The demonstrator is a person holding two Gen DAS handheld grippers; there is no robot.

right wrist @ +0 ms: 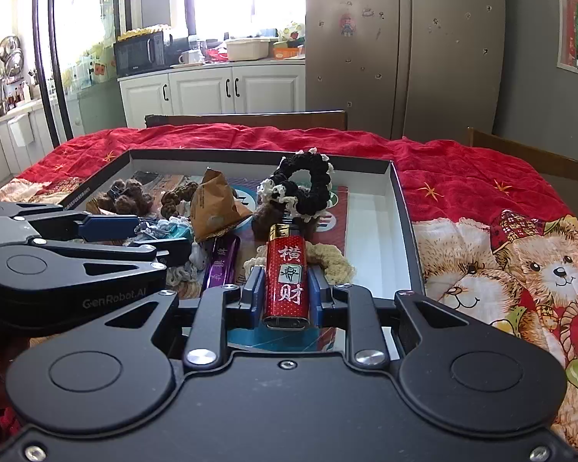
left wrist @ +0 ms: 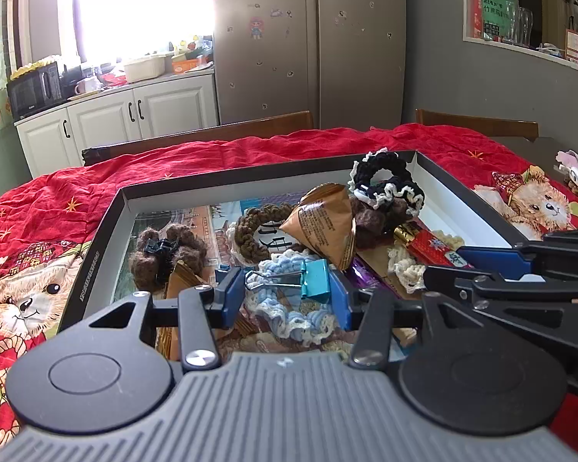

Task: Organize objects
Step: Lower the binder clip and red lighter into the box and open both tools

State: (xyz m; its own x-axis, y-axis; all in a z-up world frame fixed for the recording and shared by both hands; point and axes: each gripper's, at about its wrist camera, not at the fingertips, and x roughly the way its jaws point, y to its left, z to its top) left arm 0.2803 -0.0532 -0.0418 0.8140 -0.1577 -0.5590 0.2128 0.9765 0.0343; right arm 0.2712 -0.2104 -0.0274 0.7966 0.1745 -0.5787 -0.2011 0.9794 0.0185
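Both grippers are clamped: left gripper (left wrist: pixel 285 288) on a teal binder clip (left wrist: pixel 315 279), right gripper (right wrist: pixel 285 288) on a red lighter (right wrist: pixel 288 275), inside the box (right wrist: pixel 400 208). Scrunchies (right wrist: pixel 304 181) and a brown packet (right wrist: pixel 215 206) crowd the middle; bare floor lies along its right wall.

A shallow box (right wrist: pixel 402 208) lies on a cloth-covered table (right wrist: pixel 462 177). Inside it, the right gripper (right wrist: pixel 285 288) has a lighter (right wrist: pixel 287 275) between its fingers; a second lighter (left wrist: pixel 366 277) lies just to its left, a looped scrunchie (right wrist: pixel 304 181) ahead. The left gripper (left wrist: pixel 285 288), further left, flanks a binder clip (left wrist: pixel 308 279) over a scrunchie (left wrist: pixel 300 319), with a folded packet (left wrist: pixel 323 223) ahead.
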